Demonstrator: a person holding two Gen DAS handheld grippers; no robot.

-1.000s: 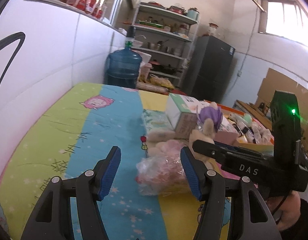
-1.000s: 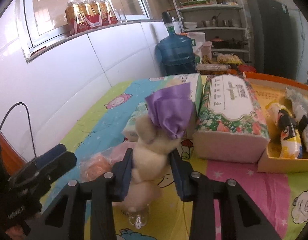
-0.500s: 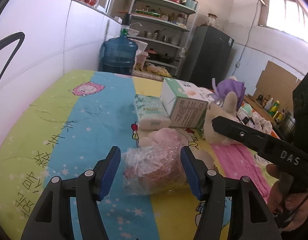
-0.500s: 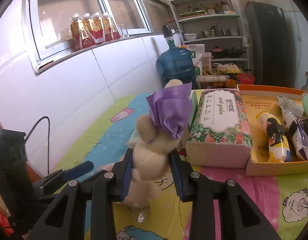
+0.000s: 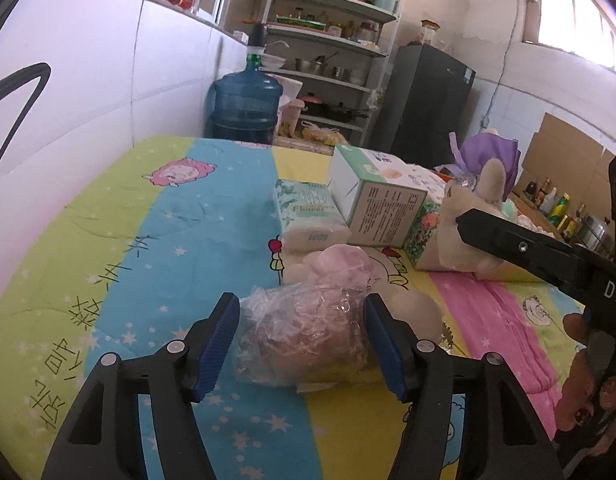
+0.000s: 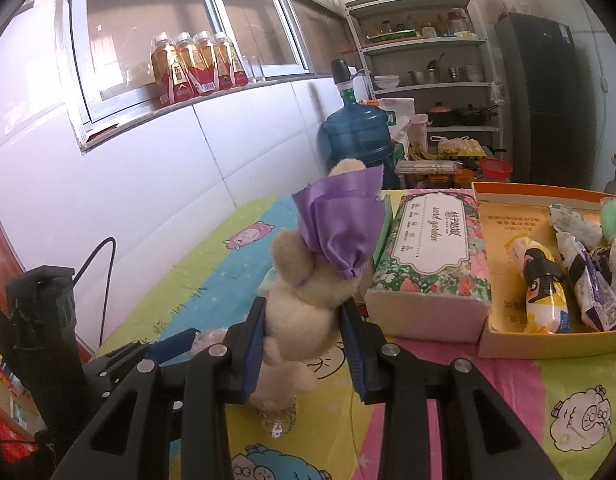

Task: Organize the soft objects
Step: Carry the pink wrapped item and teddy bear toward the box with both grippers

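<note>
A clear plastic bag (image 5: 308,344) with something pinkish-brown inside lies on the cartoon bedspread (image 5: 148,248). My left gripper (image 5: 298,336) is open around it, one blue pad at each side of the bag without squeezing it. Just behind the bag lies a pink plush (image 5: 339,264). My right gripper (image 6: 302,344) is shut on a cream plush toy (image 6: 308,292) with a purple satin cloth on its head, held upright above the bedspread. That toy (image 5: 467,208) also shows at the right of the left wrist view, with one right gripper finger (image 5: 515,244) across it.
A soft tissue pack (image 5: 308,208) and a green-and-white box (image 5: 379,196) lie beyond the bag. Beside them are a floral tissue pack (image 6: 431,256) and an orange tray (image 6: 547,196) of wrapped snacks. A white wall (image 6: 148,200) runs along the left; a water jug (image 5: 244,104) stands behind.
My left gripper came forward and down, so the plastic bag now fills the gap between its pads. My right gripper rose a little with the plush toy still in its grip.
</note>
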